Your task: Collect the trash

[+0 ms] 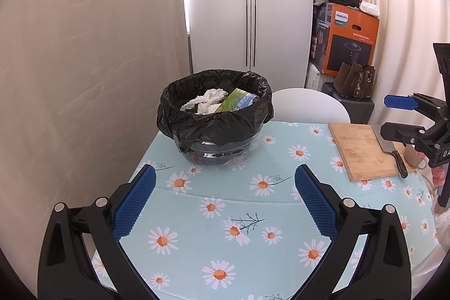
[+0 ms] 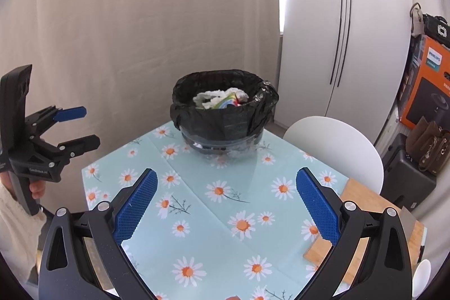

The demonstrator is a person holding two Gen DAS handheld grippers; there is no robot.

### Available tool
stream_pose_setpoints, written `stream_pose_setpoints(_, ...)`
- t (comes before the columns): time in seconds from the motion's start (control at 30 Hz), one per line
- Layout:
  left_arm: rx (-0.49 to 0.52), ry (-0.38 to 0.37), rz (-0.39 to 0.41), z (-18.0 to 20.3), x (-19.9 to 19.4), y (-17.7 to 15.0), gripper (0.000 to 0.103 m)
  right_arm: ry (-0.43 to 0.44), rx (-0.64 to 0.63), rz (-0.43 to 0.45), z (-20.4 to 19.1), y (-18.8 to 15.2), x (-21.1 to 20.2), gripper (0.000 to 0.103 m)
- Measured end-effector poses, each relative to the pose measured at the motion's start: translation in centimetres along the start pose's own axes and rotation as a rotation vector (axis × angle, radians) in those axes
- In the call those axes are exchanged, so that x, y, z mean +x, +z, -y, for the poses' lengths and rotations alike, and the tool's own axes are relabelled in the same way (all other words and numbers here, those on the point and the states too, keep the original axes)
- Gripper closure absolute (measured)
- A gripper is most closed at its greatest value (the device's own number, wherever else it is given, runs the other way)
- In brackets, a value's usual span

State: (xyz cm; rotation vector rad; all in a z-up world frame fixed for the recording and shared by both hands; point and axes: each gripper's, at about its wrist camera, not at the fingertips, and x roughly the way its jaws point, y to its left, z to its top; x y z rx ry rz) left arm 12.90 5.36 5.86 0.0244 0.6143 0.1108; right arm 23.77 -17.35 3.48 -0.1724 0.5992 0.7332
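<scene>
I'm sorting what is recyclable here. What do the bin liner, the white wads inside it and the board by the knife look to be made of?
The bin liner looks like thin black plastic film: glossy and crinkled, folded over the rim. The white wads appear to be crumpled tissue or paper: matte and soft-creased. The board looks like bamboo or light wood: pale, matte, with visible strip grain.

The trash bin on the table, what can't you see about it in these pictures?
- Bottom of the trash bin: both views, hidden under the crumpled paper and green packet piled on top.
- Packet's small print: left wrist view, too small to read.
- The bin's upper wall: both views, covered by the black bag folded over the rim.
- Bin's far side: both views, faces away.
</scene>
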Motion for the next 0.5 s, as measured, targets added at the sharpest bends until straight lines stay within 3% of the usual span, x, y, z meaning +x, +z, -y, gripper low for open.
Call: stream_pose_setpoints(0.5,0.017,-0.031,-0.002,0.86,0.08,-0.22,0.006,-0.014,0.008,0.004,0.44,-0.44,0.10,0.008)
